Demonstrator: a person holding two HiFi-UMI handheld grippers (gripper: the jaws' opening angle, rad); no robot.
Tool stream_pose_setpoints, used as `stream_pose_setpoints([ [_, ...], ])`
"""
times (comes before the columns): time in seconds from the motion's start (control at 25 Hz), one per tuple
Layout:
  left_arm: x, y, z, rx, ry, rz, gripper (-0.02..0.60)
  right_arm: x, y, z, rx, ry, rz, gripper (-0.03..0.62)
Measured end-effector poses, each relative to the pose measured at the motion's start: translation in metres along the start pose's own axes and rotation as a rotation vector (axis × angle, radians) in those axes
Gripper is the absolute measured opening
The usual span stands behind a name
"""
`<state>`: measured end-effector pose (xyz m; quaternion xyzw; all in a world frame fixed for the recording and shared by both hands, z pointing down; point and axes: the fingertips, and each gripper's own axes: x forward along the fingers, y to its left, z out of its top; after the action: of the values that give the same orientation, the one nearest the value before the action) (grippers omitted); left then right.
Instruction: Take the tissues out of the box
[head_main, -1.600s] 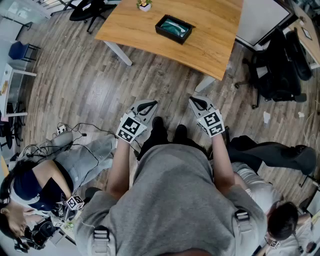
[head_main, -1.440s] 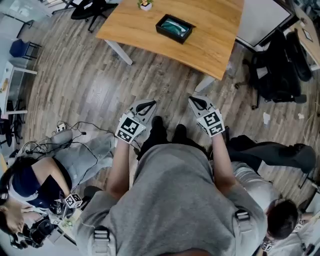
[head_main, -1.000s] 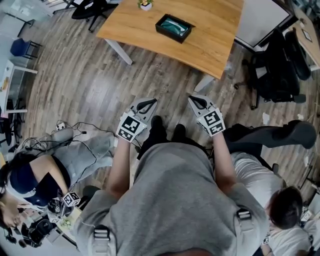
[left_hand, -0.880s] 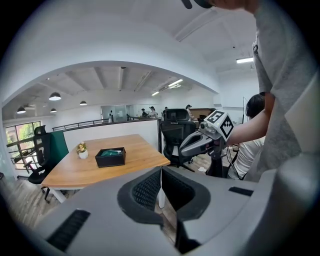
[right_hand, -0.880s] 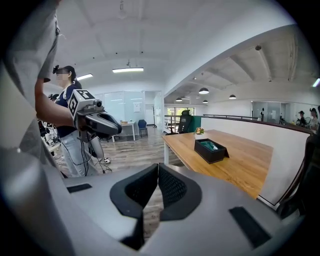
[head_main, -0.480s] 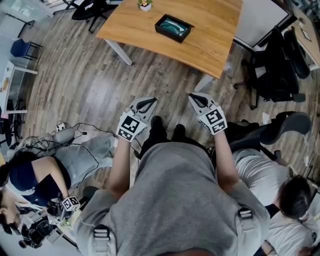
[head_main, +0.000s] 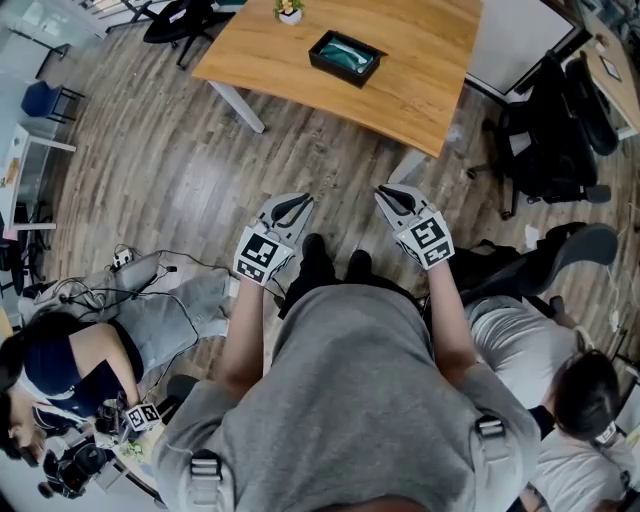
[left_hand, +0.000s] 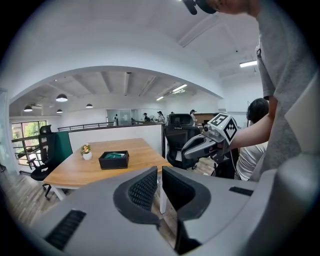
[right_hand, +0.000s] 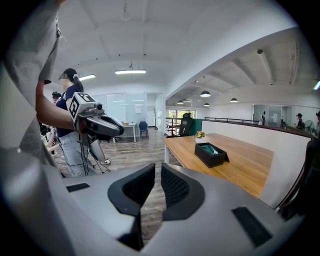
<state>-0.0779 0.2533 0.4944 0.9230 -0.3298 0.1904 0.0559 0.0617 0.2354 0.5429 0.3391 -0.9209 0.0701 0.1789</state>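
Observation:
A black tissue box (head_main: 346, 57) with teal tissue showing in its top sits on the wooden table (head_main: 420, 85), well ahead of both grippers. It also shows in the left gripper view as the box (left_hand: 114, 159) and in the right gripper view as the box (right_hand: 211, 153). My left gripper (head_main: 299, 204) hangs over the floor in front of the person's body, shut and empty (left_hand: 159, 173). My right gripper (head_main: 388, 196) hangs level beside it. Its jaws (right_hand: 158, 173) are opening, a narrow slit between the pads, with nothing in it.
A small flower pot (head_main: 289, 9) stands on the table's far corner. Black office chairs (head_main: 555, 120) and a white partition (head_main: 520, 40) flank the table on the right. One person sits on the floor among cables at the left (head_main: 70, 360), another at the lower right (head_main: 570, 390).
Both grippers stay almost where they were. The person at the lower right has shifted and drawn a leg in. The one at the left has moved a little.

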Motion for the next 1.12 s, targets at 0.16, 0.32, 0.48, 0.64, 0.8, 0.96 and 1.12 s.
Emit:
stream_pose_setpoints([
  [0.16, -0.004, 0.000, -0.003, -0.006, 0.000, 0.010, 0.069, 0.001, 0.006, 0.000, 0.010, -0.010, 0.018, 0.090],
  [0.32, -0.006, 0.004, -0.003, -0.007, -0.003, 0.023, 0.125, 0.004, 0.011, 0.001, 0.013, -0.019, 0.043, 0.175],
  [0.48, -0.005, 0.004, 0.000, -0.002, -0.012, 0.021, 0.192, 0.005, 0.013, 0.001, -0.008, -0.020, 0.054, 0.260],
  [0.64, -0.003, 0.005, 0.000, 0.005, -0.008, 0.024, 0.222, 0.007, 0.011, 0.003, -0.013, -0.027, 0.051, 0.292],
  [0.8, -0.001, 0.003, 0.001, 0.011, 0.005, 0.027, 0.242, 0.004, 0.008, 0.003, -0.015, -0.030, 0.050, 0.307],
  [0.96, -0.002, 0.000, 0.004, 0.013, 0.007, 0.036, 0.247, 0.001, 0.007, 0.002, -0.007, -0.035, 0.054, 0.307],
  [1.12, -0.003, -0.001, 0.002, 0.023, 0.013, 0.047, 0.247, 0.000, 0.006, -0.001, 0.004, -0.041, 0.052, 0.307],
])
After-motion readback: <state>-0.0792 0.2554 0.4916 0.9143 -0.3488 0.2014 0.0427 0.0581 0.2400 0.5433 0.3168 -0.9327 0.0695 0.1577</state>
